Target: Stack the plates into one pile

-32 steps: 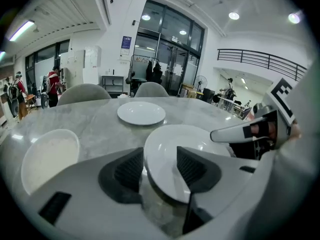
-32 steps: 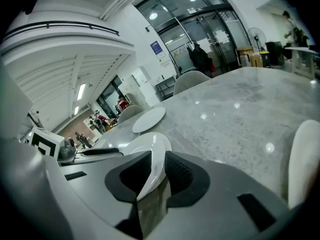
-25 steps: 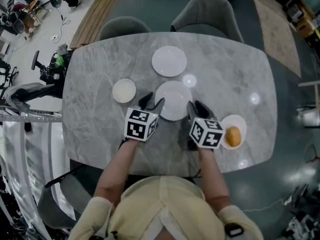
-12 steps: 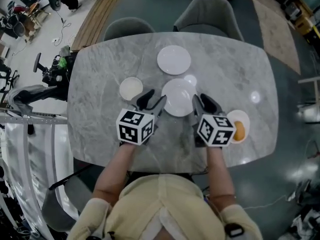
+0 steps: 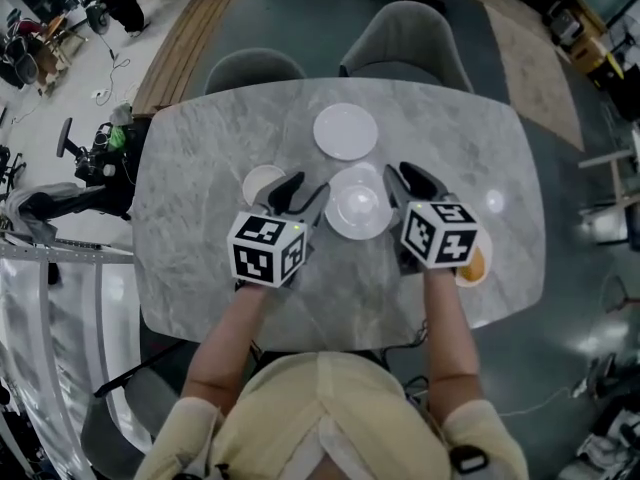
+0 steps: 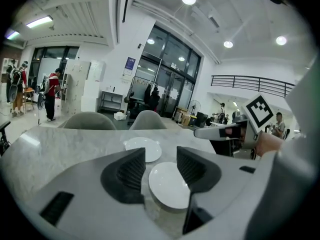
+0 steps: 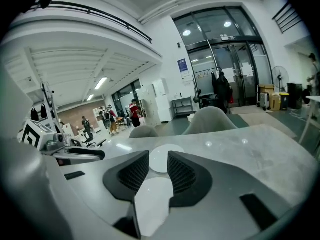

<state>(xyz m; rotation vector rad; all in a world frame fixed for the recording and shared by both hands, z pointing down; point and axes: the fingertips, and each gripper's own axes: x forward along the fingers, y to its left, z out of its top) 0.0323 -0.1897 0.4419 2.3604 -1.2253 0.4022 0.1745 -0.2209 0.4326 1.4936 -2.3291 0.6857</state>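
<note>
Three empty white plates lie on the marble table. A large one is at the far side, a middle one at the centre and a small one to its left. My left gripper hovers open just left of the middle plate. Between its jaws I see that plate lying on the table below. My right gripper hangs at the plate's right rim. Its jaws are opening, and the plate shows through their gap with no pad pressing on it.
A fourth plate with an orange-brown food item sits at the right, half hidden behind my right gripper's marker cube. Two grey chairs stand at the table's far side. The table's near edge runs just under my forearms.
Both grippers have risen from table height beside the middle plate, and their cubes look larger. The plate has stayed where it was on the table.
</note>
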